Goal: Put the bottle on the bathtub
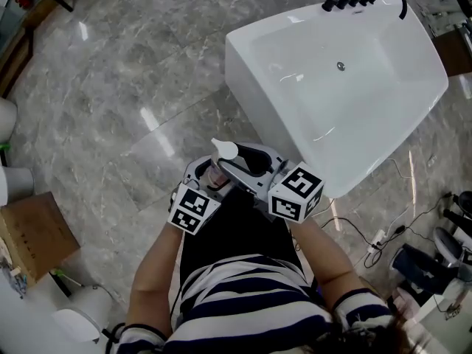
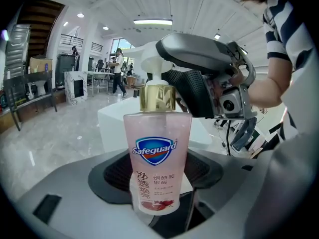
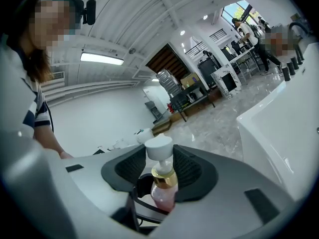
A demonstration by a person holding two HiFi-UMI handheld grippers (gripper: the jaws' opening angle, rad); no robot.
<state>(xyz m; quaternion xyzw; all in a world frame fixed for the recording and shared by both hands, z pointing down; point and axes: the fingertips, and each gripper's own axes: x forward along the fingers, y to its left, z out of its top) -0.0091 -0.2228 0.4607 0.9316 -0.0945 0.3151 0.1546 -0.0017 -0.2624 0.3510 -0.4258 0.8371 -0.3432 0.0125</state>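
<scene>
Left gripper [image 1: 206, 175] and right gripper [image 1: 245, 165] — both clasp upright bottle [image 2: 157, 153].

- Bright, even indoor light; the polished floor [image 1: 133, 72] carries pale streaks of glare from lamps overhead.
- The white bathtub [image 1: 295, 116] gleams, with small highlights on its inner wall.
- A ceiling strip light [image 2: 152, 22] glows in the left gripper view; a window [image 3: 238, 10] burns bright in the right one.
- Both gripper views bulge and go black at the corners.
- The bottle [image 2: 157, 153] shows a sharp label.
</scene>
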